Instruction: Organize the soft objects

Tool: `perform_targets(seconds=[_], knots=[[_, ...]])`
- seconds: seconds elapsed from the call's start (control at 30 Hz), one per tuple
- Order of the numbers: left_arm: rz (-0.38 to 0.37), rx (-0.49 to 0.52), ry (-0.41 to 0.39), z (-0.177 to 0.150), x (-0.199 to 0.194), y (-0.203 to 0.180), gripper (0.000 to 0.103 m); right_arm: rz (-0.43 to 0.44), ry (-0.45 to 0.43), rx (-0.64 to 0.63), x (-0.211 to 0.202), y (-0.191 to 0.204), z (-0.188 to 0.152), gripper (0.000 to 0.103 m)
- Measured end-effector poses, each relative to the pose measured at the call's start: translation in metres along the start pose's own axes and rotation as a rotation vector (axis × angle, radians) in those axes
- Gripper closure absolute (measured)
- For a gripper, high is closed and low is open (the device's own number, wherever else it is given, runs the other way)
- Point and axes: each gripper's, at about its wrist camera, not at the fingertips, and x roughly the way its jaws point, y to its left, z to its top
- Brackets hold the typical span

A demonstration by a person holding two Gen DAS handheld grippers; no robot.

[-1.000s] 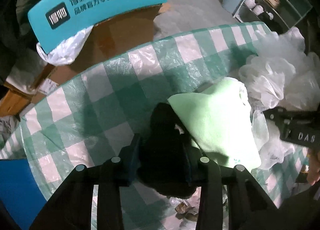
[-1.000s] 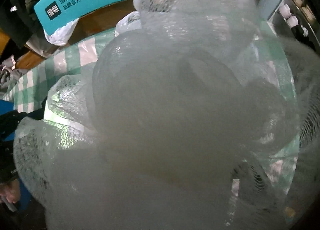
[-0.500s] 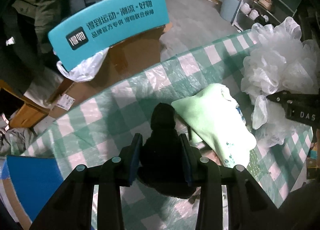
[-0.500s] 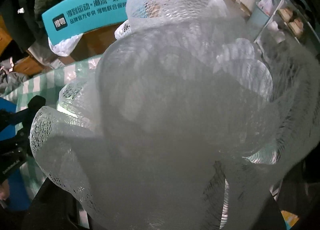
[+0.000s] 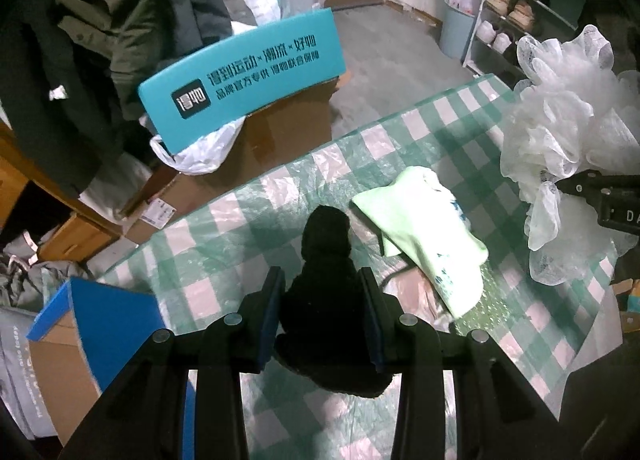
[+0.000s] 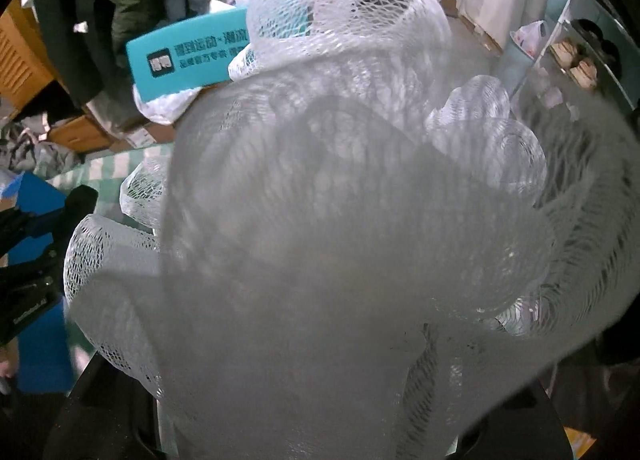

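The left gripper (image 5: 323,308) clamps a dark fuzzy soft object (image 5: 326,296); the right gripper (image 5: 568,185) holds a frilly white mesh bath pouf (image 6: 340,200) above the checked counter (image 5: 248,228), its jaws having just narrowed.

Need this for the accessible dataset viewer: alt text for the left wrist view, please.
The left gripper clamps a black soft object above a green-and-white checked tablecloth. A pale green folded cloth lies on the table to its right, with a white mesh bath pouf held by the right gripper at the right edge.

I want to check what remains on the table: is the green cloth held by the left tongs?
No, the green cloth lies on the table, and the left tongs grip a black object.
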Motion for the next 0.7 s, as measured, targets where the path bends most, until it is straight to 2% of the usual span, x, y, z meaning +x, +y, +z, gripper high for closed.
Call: perform_targets(seconds=[0.57, 0.7], knots=[[0.033, -0.003, -0.073, -0.022, -0.055, 0.011, 0.066, 0.028, -0.067, -0.058, -0.037, 0.034, -0.003, 0.048], [0.081, 0.005, -0.11, -0.026, -0.072, 0.016, 0.066, 0.04, -0.08, -0.072, -0.044, 0.044, -0.006, 0.048]])
